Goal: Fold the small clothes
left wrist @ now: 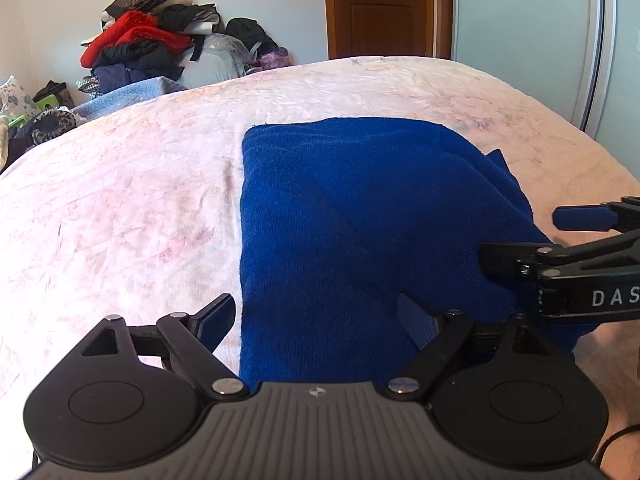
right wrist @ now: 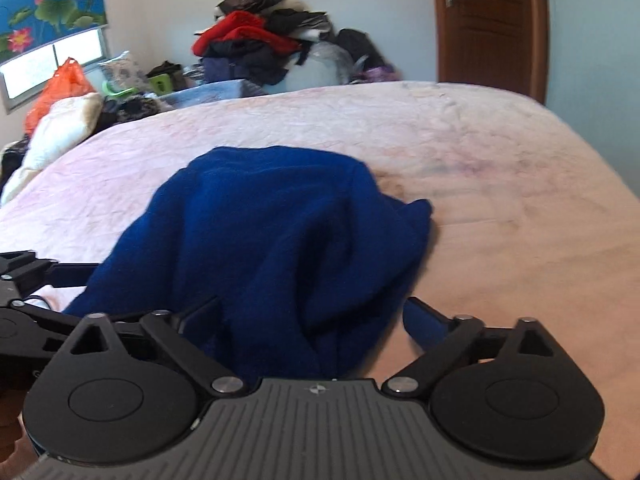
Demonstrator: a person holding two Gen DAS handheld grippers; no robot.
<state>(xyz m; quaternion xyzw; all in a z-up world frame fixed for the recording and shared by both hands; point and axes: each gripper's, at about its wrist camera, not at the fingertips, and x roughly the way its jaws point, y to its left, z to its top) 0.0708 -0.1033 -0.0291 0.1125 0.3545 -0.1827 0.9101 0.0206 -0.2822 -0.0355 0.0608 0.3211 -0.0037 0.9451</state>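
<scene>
A dark blue knitted garment (left wrist: 352, 216) lies partly folded on the pink bed cover (left wrist: 120, 200); its left edge is straight and its right side is bunched. My left gripper (left wrist: 316, 320) is open, its fingers either side of the garment's near left edge. My right gripper (left wrist: 520, 236) comes in from the right with its fingers apart over the garment's right side. In the right wrist view the garment (right wrist: 272, 240) is rumpled, and the right gripper (right wrist: 316, 320) is open around its near edge. The left gripper (right wrist: 24, 288) shows at the left.
A heap of clothes (left wrist: 148, 40) is piled against the far wall beyond the bed. A brown door (left wrist: 380, 8) stands at the back right. A pillow (right wrist: 56, 136) and an orange bag (right wrist: 64, 84) lie at the far left of the bed.
</scene>
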